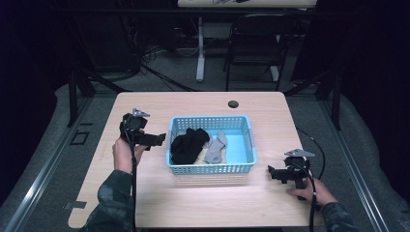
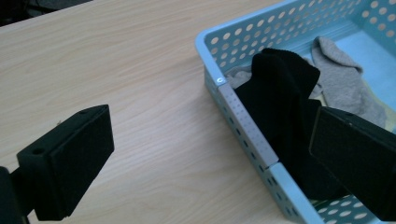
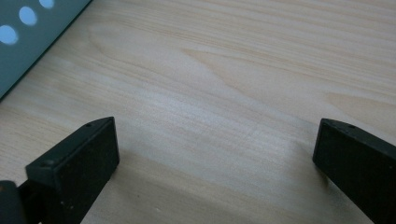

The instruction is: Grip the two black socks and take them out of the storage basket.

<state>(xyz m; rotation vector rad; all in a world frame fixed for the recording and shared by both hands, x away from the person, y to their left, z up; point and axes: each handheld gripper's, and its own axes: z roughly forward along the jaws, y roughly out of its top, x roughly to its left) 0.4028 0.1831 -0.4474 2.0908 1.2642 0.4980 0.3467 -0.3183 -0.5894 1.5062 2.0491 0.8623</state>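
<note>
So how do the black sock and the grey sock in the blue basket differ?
The black sock is bunched in a taller heap at the left of the perforated blue plastic basket, while the grey sock lies flatter near the middle. In the left gripper view the black sock rises near the basket's rim and partly covers grey fabric; the grey sock stays low. Both are inside the basket.

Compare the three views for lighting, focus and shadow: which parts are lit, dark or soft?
High view: table and blue basket lit, surroundings nearly black, black socks lack detail. Left gripper view: even light, basket rim and grey sock fairly sharp, near jaws softer. Right gripper view: wood grain soft, a pale sheen mid-frame, faint shadows under the jaws, basket corner blurred.
</note>
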